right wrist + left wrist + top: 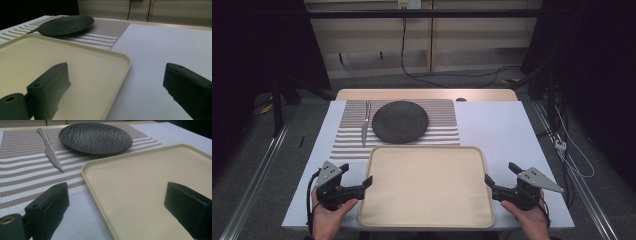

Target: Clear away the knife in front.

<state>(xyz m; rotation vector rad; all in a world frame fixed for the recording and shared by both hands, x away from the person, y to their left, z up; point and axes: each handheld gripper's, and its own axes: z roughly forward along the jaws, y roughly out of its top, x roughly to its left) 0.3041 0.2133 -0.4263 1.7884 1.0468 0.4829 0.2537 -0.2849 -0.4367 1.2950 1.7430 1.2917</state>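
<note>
A cream tray [427, 187] lies empty at the table's near edge. Behind it a striped placemat [443, 125] carries a black textured plate [400, 121] and a steel knife [365, 127] to the plate's left. My left gripper [357, 174] stands open at the tray's left side. In the left gripper view its jaws straddle the tray's rim [85, 170] without touching it, with the plate [95, 137] and knife [51, 152] beyond. My right gripper [499, 171] is open at the tray's right side, its jaws either side of the tray's edge [126, 61].
The white table top [492, 125] is bare to the right of the placemat. A small dark object [460, 99] sits at the far wooden edge. Cables [412, 75] run over the floor behind the table, and metal rails [257, 175] flank it.
</note>
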